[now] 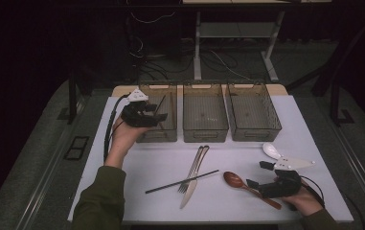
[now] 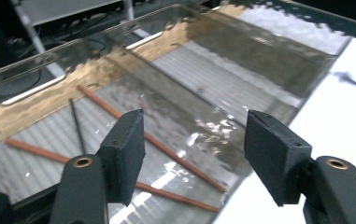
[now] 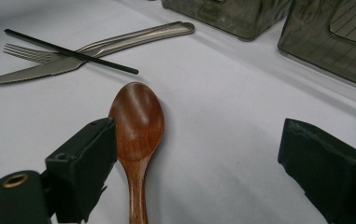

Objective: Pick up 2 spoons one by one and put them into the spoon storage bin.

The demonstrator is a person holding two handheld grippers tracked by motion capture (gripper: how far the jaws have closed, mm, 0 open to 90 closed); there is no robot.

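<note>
Left gripper [image 1: 157, 111]: upper left of the high view, over the left bin [image 1: 158, 134]; jaws apart with nothing between them, pads [image 2: 125, 154] clear of the sticks below.

Right gripper [image 1: 259, 175]: lower right of the high view, low over the table [image 1: 314, 143]; jaws spread wide, gripping nothing, the left pad [image 3: 87, 163] just beside the wooden spoon [image 3: 137, 126].

Wooden spoon: lies flat at centre bottom of the right gripper view, bowl pointing away, handle running down between the jaws toward their left side.

Risk, spoon: it sits off-centre in the jaws, so a close from here would likely push it sideways or pinch only its edge; the smooth handle could slip or swing.

Risk, left bin: the left gripper hangs near the rim, so a careless pull-back could knock the light bin.

Left bin: two brown chopsticks [image 2: 152, 140] and one black chopstick [image 2: 77, 130], lying crossed on the ribbed floor.

Middle bin [image 1: 205, 132]: appears bare.

Right bin [image 1: 253, 130]: contents too dim to tell.

Loose on the table: black chopstick [image 1: 180, 182], fork [image 1: 193, 171], knife [image 1: 189, 191] crossed at centre; white spoon [image 1: 271, 150] at right.
</note>
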